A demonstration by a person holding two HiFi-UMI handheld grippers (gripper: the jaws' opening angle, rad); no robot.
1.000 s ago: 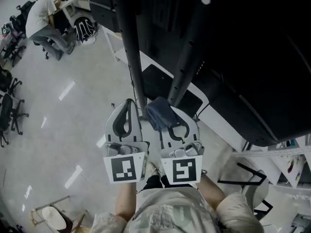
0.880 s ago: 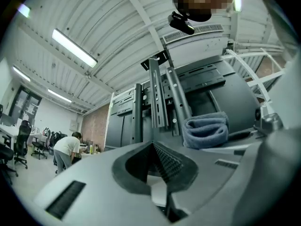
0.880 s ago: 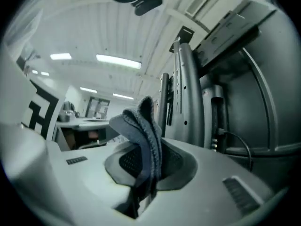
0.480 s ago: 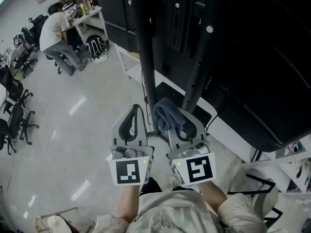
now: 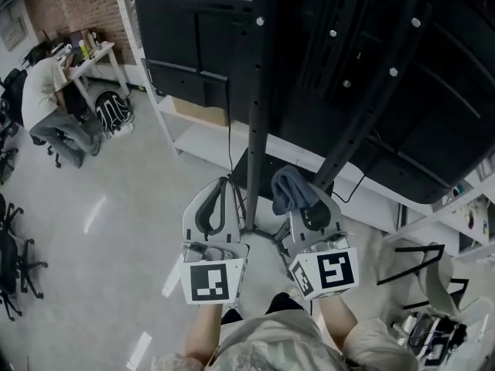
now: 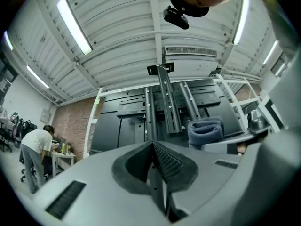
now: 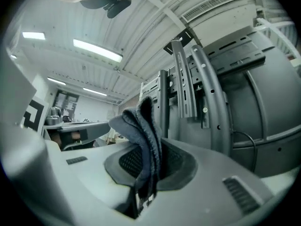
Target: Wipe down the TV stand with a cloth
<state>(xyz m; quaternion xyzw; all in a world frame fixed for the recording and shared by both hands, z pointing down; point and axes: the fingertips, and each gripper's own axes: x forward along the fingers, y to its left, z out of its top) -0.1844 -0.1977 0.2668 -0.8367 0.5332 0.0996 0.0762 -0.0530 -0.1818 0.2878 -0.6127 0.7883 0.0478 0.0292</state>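
**Right tool clamped on the blue-grey cloth, left tool closed on nothing, both nosed up to the black TV stand.**

The cloth is soft, nubbly terry, bunched into thick folds that stand up out of the right tool's dark ribbed pads. It sits right at that tool's tip, just short of the stand's slanted post, and whether it touches the post is unclear. The left tool's jaws meet along one seam with nothing between them, and the upright post is straight ahead of its tip. The stand is matte black metal, with flat rails dotted with screw holes and round tubular posts. Its top runs out of the head view, and its foot is mostly covered by the two tools. How much cloth is pinched inside the jaws can't be made out. A pale, glossy floor spreads out on the left tool's outer side.
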